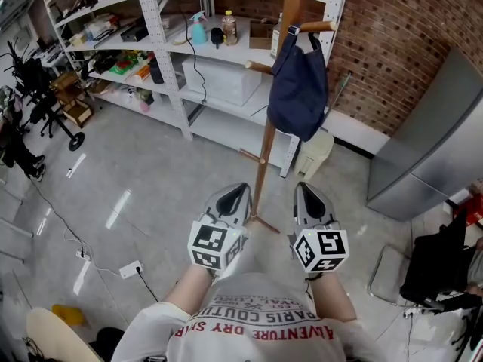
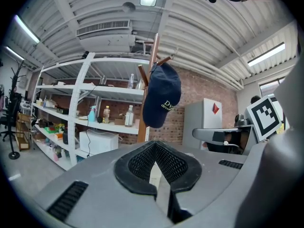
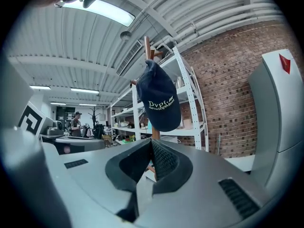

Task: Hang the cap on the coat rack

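Observation:
A navy cap (image 1: 299, 89) with white lettering hangs on an upper peg (image 1: 317, 27) of the wooden coat rack (image 1: 266, 138), free of both grippers. My left gripper (image 1: 234, 196) and right gripper (image 1: 308, 194) are held side by side close to the person's body, low in front of the rack's base. Both are shut, with nothing between their jaws. In the left gripper view the cap (image 2: 161, 99) hangs above the closed left gripper (image 2: 155, 145). The right gripper view shows the cap (image 3: 161, 102) just over the closed right gripper (image 3: 152, 144).
White metal shelving (image 1: 181, 51) with bottles and boxes stands behind the rack against a brick wall (image 1: 392, 44). A grey cabinet (image 1: 438, 142) is at the right, a white bin (image 1: 317, 153) by the rack, a power strip (image 1: 130, 268) on the floor, a black chair (image 1: 434, 270) at the right.

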`<action>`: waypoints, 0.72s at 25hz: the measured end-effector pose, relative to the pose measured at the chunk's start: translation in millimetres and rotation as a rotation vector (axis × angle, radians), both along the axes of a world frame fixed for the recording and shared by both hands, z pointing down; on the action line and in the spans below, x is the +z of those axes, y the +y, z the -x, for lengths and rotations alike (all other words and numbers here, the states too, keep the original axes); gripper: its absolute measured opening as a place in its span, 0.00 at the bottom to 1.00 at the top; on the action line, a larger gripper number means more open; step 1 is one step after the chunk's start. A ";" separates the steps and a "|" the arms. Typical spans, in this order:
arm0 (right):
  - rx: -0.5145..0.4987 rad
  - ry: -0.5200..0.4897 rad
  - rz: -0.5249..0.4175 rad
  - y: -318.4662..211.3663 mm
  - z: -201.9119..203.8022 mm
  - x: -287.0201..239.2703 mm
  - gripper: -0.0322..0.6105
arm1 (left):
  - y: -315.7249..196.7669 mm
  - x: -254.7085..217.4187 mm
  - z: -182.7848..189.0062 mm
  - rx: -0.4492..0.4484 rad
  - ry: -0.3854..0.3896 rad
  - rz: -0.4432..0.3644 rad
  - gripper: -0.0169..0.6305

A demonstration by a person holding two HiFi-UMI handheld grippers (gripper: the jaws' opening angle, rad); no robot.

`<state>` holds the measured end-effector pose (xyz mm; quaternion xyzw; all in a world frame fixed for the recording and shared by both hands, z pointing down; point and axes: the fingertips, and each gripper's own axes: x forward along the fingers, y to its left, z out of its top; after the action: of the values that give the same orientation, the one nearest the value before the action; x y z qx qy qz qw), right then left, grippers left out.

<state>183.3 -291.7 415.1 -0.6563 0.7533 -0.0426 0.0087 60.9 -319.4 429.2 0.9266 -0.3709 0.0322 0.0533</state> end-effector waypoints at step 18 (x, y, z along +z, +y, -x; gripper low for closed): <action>0.006 0.027 0.000 1.5 -4.8 -2.3 0.07 | -2.2 2.9 -7.3 0.004 0.008 0.013 0.04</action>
<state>188.1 -290.2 412.8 -0.6589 0.7515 -0.0337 -0.0011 68.2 -321.7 432.1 0.9270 -0.3687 0.0311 0.0609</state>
